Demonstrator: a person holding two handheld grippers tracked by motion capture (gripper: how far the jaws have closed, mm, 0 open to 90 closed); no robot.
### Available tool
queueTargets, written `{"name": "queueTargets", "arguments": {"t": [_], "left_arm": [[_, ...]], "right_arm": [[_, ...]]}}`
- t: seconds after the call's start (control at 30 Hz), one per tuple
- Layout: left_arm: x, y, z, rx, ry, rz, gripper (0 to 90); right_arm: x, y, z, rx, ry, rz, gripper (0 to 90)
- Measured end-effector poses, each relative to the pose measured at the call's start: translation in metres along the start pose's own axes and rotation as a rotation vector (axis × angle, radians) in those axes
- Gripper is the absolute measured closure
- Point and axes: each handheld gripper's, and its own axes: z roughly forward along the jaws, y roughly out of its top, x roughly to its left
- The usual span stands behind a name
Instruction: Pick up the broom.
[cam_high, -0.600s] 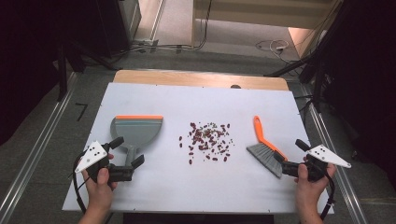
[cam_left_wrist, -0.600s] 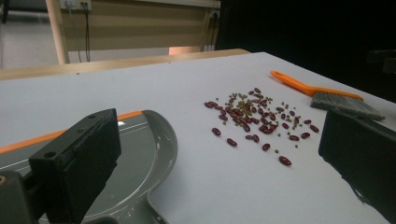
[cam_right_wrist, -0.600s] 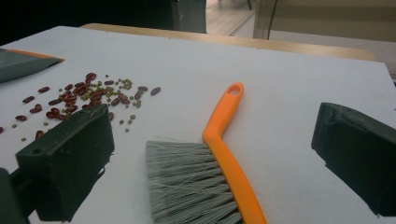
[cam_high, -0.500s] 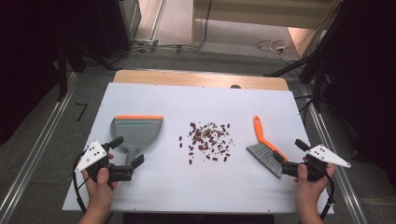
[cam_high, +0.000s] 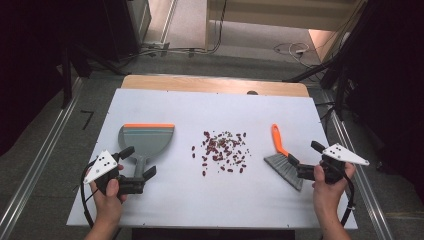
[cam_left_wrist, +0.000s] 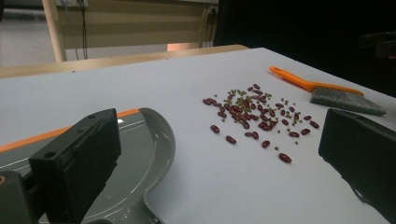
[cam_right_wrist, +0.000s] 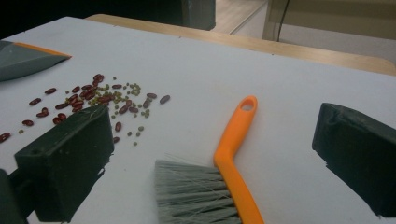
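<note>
On the white table (cam_high: 165, 210) in front of me lay a grey dustpan (cam_high: 146, 140) with an orange lip to my left, a scatter of red beans and small green ones (cam_high: 222, 150) in the middle, and an orange-handled brush (cam_high: 282, 160) to my right. My left gripper (cam_high: 134, 170) sat with its jaws spread wide on either side of the dustpan's handle, gripping nothing. My right gripper (cam_high: 300, 167) was just as wide apart, straddling the brush head, also empty.

I judged the step in hand to be taking hold of both tools. To do it well, I reckoned I should close the right jaws on the orange handle just beside the bristles, not on the bristles themselves, which would give and let the brush swivel. The left jaws wanted the pan's narrow handle square between them, so the lip stayed flat on the table.

The high view showed the whole layout and how well apart the pan, beans and brush were. The right gripper view showed the bristles (cam_right_wrist: 191, 196) fanned between my jaws and the hole (cam_right_wrist: 247, 106) in the handle's tip. The left gripper view showed the pan's raised rim (cam_left_wrist: 163, 144) close beside one jaw.
</note>
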Motion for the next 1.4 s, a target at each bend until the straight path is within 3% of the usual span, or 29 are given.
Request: {"name": "queueTargets", "arguments": {"t": [0.07, 0.37, 0.57, 0.63, 0.73, 0.83, 0.9, 1.07, 1.17, 1.2, 1.3, 1.4], "left_arm": [[0.0, -0.001, 0.0, 0.003, -0.001, -0.002, 0.0], [0.002, -0.001, 0.001, 0.01, -0.003, -0.003, 0.0], [0.002, -0.001, 0.001, 0.009, 0.0, -0.006, 0.0], [0.002, -0.002, 0.002, 0.009, -0.002, -0.008, 0.0], [0.002, -0.001, 0.002, 0.014, -0.005, -0.002, 0.0], [0.001, -0.001, 0.002, 0.015, -0.008, -0.002, 0.0], [0.001, -0.001, 0.003, 0.017, -0.01, -0.006, 0.0], [0.001, -0.002, 0.004, 0.022, -0.015, -0.005, 0.0], [0.0, -0.002, 0.004, 0.027, -0.015, 0.0, 0.0], [0.0, -0.002, 0.004, 0.027, -0.015, 0.0, 0.0], [0.0, -0.002, 0.004, 0.024, -0.017, 0.0, 0.0], [0.0, -0.002, 0.004, 0.026, -0.016, -0.003, 0.0]], "right_arm": [[-0.001, 0.005, 0.004, 0.015, 0.01, -0.002, 0.0], [-0.01, 0.033, 0.027, 0.071, -0.043, 0.011, 0.0], [-0.011, 0.04, 0.043, 0.104, -0.024, 0.011, 0.0], [-0.011, 0.041, 0.056, 0.159, -0.029, 0.027, 0.0], [-0.011, 0.042, 0.066, 0.195, -0.071, 0.018, 0.0], [-0.014, 0.041, 0.071, 0.228, -0.057, 0.048, 0.0], [-0.02, 0.037, 0.078, 0.272, -0.052, 0.092, 2.8], [-0.019, 0.03, 0.089, 0.375, -0.061, 0.084, 3.4], [-0.014, 0.027, 0.096, 0.441, -0.079, 0.053, 14.3], [-0.012, 0.026, 0.097, 0.458, -0.115, 0.05, 19.9], [-0.014, 0.022, 0.099, 0.478, -0.112, 0.079, 33.2], [-0.014, 0.019, 0.1, 0.515, -0.143, 0.069, 40.0]]}}
